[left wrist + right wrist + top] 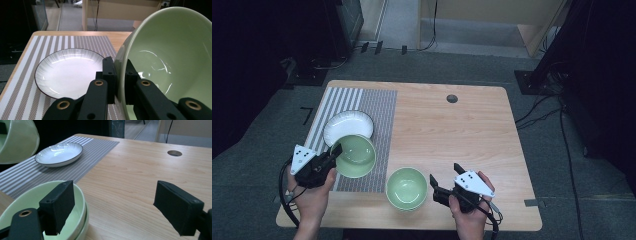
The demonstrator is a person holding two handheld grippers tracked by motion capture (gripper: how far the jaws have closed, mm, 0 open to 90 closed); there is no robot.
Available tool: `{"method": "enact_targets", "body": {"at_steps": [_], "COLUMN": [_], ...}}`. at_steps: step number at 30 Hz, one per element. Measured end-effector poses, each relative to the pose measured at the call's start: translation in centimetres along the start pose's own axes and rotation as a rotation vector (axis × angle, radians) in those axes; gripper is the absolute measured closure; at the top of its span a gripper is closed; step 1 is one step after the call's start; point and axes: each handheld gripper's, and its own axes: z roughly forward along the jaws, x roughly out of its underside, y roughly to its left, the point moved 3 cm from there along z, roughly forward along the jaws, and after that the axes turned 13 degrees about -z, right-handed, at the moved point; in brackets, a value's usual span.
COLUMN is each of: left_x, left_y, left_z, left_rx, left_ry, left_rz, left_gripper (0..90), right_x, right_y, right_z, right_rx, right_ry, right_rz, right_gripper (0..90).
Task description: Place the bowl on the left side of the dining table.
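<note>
My left gripper is shut on the rim of a pale green bowl, holding it tilted above the striped placemat. In the left gripper view the jaws pinch the bowl's wall, one inside and one outside. Just beyond lies a white plate, also in the left gripper view. Near the front edge sits a second green bowl; its double rim suggests two stacked. My right gripper stands open just right of it, its left jaw over the rim and nothing between the pads.
The wooden table has a round cable hole at the back. The placemat covers the left strip. The held bowl hangs at the upper left of the right gripper view, near the plate. Dark equipment and cables surround the table.
</note>
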Motion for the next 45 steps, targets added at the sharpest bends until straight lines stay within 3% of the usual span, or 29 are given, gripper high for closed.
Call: {"method": "enact_targets", "body": {"at_steps": [34, 45], "left_x": [-2.2, -2.6], "left_y": [4.7, 6.6], "left_z": [4.5, 5.8], "left_rx": [-0.078, -0.117], "left_ry": [-0.023, -0.028], "left_rz": [-0.087, -0.116], "left_gripper": [84.4, 84.4], "right_x": [7.2, 9.6], "right_y": [-5.9, -8.7], "right_z": [-2.0, -2.9], "right_rx": [0.099, 0.15], "right_ry": [0.123, 0.154], "right_rz": [0.058, 0.084], "right_gripper": [16.3, 16.3]}}
